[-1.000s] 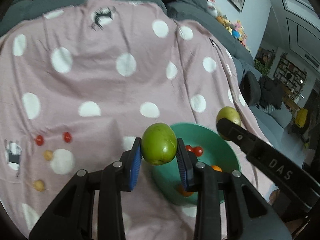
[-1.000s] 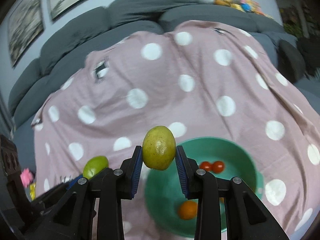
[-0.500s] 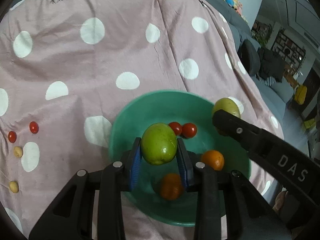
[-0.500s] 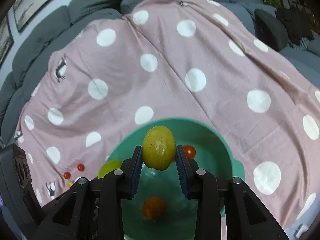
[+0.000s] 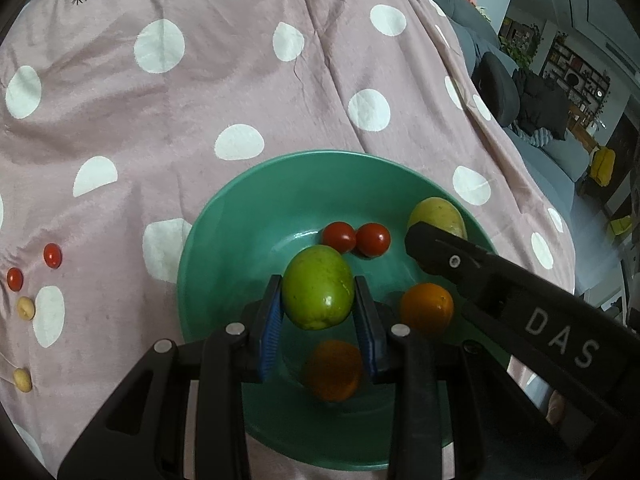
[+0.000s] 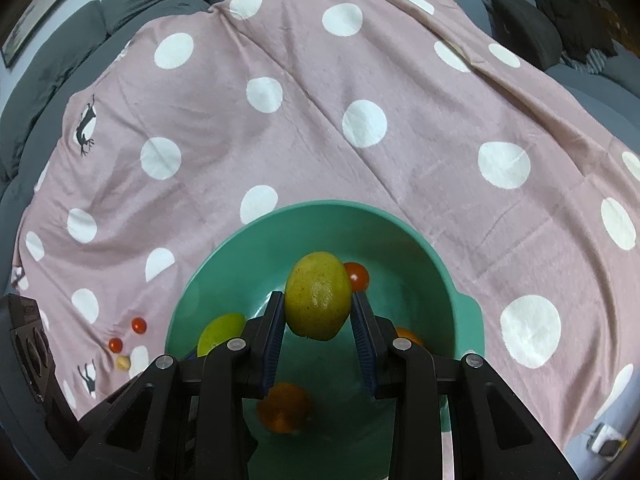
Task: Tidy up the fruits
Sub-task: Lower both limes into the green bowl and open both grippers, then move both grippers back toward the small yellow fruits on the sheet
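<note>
My left gripper [image 5: 318, 320] is shut on a green fruit [image 5: 318, 286] and holds it over the green bowl [image 5: 248, 200]. My right gripper [image 6: 318, 324] is shut on a yellow-green fruit [image 6: 318, 296], also over the bowl [image 6: 248, 240]. That fruit shows in the left wrist view [image 5: 438, 212] with the right gripper's finger across it. The bowl holds two red cherry tomatoes [image 5: 356, 238] and two oranges [image 5: 427, 308]. The green fruit shows at the left of the right wrist view [image 6: 220, 334].
A pink cloth with white dots [image 5: 240, 80] covers the surface. Two red cherry tomatoes [image 5: 52, 255] and two small yellow fruits [image 5: 25, 307] lie on the cloth left of the bowl. A grey sofa [image 6: 120, 8] runs behind.
Both grippers have moved forward and down with their fruits, from beside the bowl to over its inside. The bowl now fills the lower part of both views.
</note>
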